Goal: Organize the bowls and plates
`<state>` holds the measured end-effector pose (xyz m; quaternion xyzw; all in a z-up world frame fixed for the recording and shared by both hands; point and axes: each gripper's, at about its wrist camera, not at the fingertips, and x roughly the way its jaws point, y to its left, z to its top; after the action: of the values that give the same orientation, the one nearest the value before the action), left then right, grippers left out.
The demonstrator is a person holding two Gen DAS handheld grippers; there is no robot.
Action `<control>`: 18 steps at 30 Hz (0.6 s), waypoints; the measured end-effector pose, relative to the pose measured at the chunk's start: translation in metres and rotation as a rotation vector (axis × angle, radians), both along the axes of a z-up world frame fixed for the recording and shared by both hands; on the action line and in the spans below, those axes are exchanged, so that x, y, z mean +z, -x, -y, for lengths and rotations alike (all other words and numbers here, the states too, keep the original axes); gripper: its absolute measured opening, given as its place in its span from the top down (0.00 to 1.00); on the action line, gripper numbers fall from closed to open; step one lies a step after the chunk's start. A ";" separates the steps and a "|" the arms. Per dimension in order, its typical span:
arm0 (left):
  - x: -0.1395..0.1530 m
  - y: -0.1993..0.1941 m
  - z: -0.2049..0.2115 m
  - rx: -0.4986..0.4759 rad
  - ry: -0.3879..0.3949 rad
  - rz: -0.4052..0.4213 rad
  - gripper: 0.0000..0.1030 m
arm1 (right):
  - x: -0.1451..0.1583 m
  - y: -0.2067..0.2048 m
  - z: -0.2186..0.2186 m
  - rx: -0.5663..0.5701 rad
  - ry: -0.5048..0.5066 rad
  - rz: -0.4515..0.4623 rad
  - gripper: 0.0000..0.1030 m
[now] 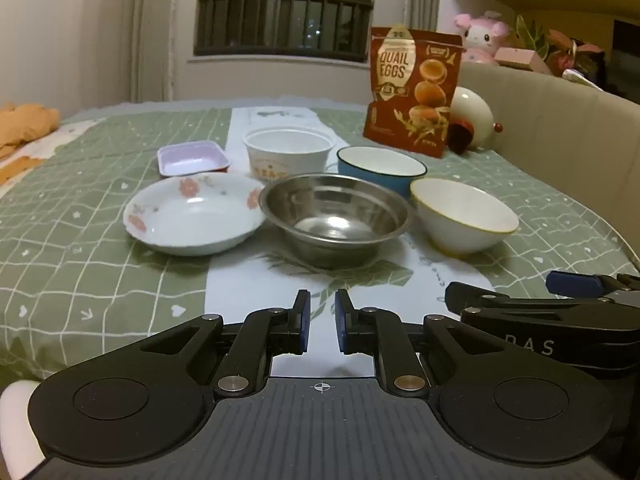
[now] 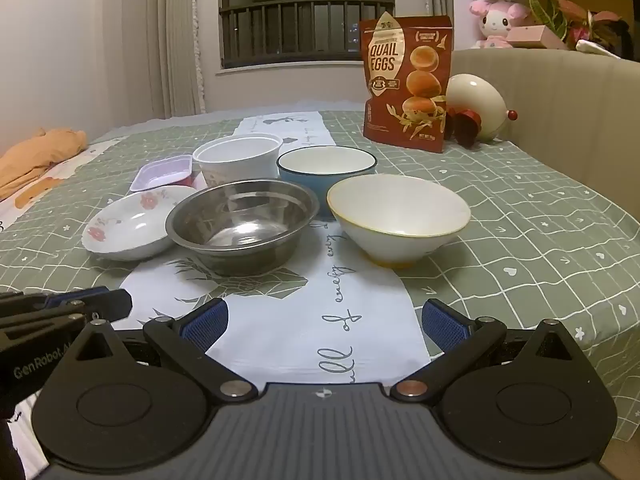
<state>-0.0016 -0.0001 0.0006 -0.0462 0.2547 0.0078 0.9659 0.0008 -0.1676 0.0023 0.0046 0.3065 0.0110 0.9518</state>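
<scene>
Bed [image 2: 540,216] under green grid-pattern sheet, white printed runner [image 2: 280,332] down middle. On it, near row: floral plate [image 2: 128,224], steel bowl [image 2: 240,224] touching plate rim, white gold-rimmed bowl [image 2: 400,216]. Behind: purple-lined tray [image 2: 164,172], white paper tub [image 2: 236,158], blue enamel bowl [image 2: 326,170]. Far back: quail eggs pouch [image 2: 406,80] upright, cream round object [image 2: 476,106], possibly toy. Orange cloth [image 2: 36,156] at left edge.
</scene>
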 end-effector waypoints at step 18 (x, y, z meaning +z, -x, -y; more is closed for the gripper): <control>0.000 0.000 0.000 -0.007 0.006 -0.043 0.85 | -0.008 -0.001 0.001 0.001 0.003 -0.030 0.00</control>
<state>-0.0017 -0.0003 0.0001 -0.0479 0.2756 0.0050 0.9601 0.0015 -0.1687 -0.0053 0.0032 0.3207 0.0111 0.9471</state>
